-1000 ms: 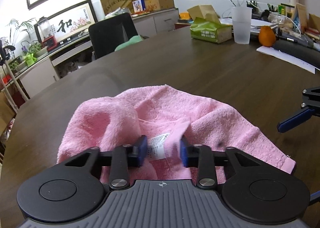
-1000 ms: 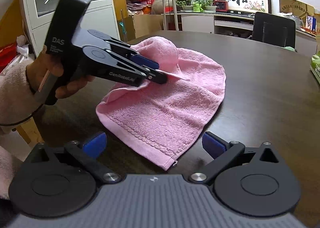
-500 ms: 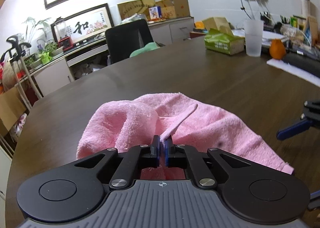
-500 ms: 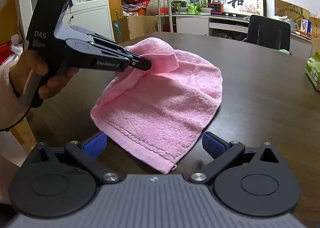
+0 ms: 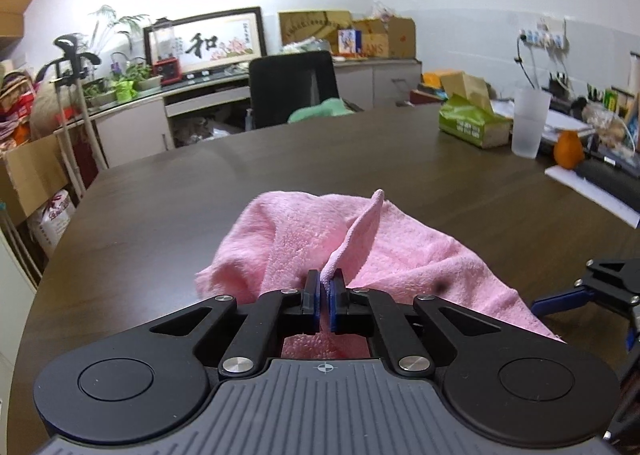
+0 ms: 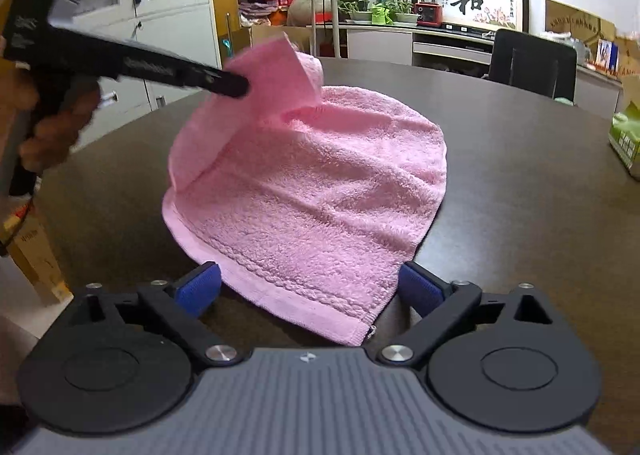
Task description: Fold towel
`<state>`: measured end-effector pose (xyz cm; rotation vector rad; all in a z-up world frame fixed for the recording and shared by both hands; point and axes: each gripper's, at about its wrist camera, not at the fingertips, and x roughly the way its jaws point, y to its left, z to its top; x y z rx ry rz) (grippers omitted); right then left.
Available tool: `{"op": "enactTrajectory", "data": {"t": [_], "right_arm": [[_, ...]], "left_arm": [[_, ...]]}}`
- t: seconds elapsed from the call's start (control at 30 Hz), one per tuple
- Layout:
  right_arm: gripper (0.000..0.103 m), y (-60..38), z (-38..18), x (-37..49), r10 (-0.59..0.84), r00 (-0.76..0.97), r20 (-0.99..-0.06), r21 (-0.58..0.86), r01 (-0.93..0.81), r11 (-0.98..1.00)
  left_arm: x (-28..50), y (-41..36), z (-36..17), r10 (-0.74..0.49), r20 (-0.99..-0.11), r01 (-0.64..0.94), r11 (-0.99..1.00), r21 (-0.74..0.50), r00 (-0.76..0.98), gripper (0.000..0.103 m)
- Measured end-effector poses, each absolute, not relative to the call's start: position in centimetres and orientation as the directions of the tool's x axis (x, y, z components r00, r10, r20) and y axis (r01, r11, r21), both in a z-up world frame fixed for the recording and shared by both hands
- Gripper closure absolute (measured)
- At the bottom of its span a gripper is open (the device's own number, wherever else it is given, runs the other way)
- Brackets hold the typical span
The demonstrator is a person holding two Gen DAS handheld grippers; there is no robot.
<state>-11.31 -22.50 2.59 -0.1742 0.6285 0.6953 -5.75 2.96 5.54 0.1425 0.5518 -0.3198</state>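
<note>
A pink towel (image 6: 320, 183) lies rumpled on the dark wooden table (image 6: 520, 183). My left gripper (image 5: 325, 297) is shut on a corner of the towel (image 5: 360, 227) and holds that corner lifted above the table; it shows in the right wrist view (image 6: 236, 85) at the upper left with the raised corner. My right gripper (image 6: 310, 287) is open and empty, its blue pads either side of the towel's near hemmed corner. In the left wrist view the right gripper's finger (image 5: 560, 301) shows at the right edge.
At the table's far right stand a green tissue box (image 5: 472, 123), a frosted plastic cup (image 5: 530, 123), an orange (image 5: 568, 145) and papers. A black office chair (image 5: 292, 85) sits at the far edge. Cabinets and boxes line the walls.
My left gripper closed on the towel corner and has raised it, pulling the cloth up. My right gripper stays open and has come closer to the towel's near corner.
</note>
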Motion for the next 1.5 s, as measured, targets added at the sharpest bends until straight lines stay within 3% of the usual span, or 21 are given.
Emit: {"op": "enactTrajectory", "data": {"t": [0.03,0.07,0.1,0.17,0.27,0.5,0.7,0.83,1.1,1.23,1.37,1.5], "right_arm": [[0.015,-22.4,2.6,-11.4,0.538,0.597,-0.595,0.041,-0.646,0.763],[0.023,-22.3,2.7,-11.5,0.532,0.602,-0.596,0.029,-0.646,0.763],[0.044,-22.2,2.8,-11.5,0.528,0.607,-0.594,0.022,-0.643,0.765],[0.069,-22.5,2.9,-11.6,0.521,0.621,-0.585,0.025,-0.629,0.777],[0.084,-22.7,3.0,-11.5,0.512,0.638,-0.575,0.023,-0.613,0.789],[0.094,-24.6,4.5,-10.8,0.536,0.690,-0.487,0.133,-0.547,0.826],[0.096,-25.7,7.0,-7.3,0.543,0.730,-0.416,0.252,-0.481,0.840],[0.096,-26.7,11.7,-3.3,0.515,0.789,-0.336,0.280,-0.438,0.854],[0.098,-26.2,22.8,4.9,0.365,0.921,-0.134,0.134,-0.348,0.928],[0.090,-26.1,22.9,6.7,0.446,0.878,-0.175,0.153,-0.423,0.893],[0.085,-25.2,19.0,8.1,0.585,0.765,-0.271,0.232,-0.538,0.811],[0.064,-21.8,13.7,9.9,0.689,0.582,-0.432,0.321,-0.614,0.721]], "left_arm": [[-5.9,3.2,5.7,-0.258,-0.532,0.328,0.944,0.040,0.807,0.100],[-6.1,3.6,5.9,-0.256,-0.530,0.321,0.947,0.032,0.809,0.100],[-6.2,4.0,6.0,-0.255,-0.529,0.315,0.949,0.024,0.810,0.100],[-6.4,4.6,6.0,-0.253,-0.532,0.304,0.953,0.008,0.808,0.100],[-6.5,5.1,5.4,-0.246,-0.551,0.282,0.959,-0.020,0.798,0.100],[-5.5,6.5,5.0,-0.231,-0.551,0.208,0.972,-0.106,0.802,0.100],[-1.8,6.5,7.6,-0.208,-0.507,0.151,0.977,-0.152,0.836,0.100],[2.8,6.4,10.8,-0.165,-0.472,0.099,0.982,-0.163,0.866,0.100],[10.4,7.3,20.0,-0.132,-0.338,0.051,0.970,-0.238,0.932,0.099],[9.9,7.7,20.1,-0.159,-0.315,0.088,0.970,-0.228,0.936,0.099],[8.1,7.1,17.9,-0.190,-0.328,0.145,0.977,-0.158,0.925,0.099],[6.2,6.5,17.0,-0.192,-0.334,0.163,0.980,-0.113,0.923,0.099]]}}
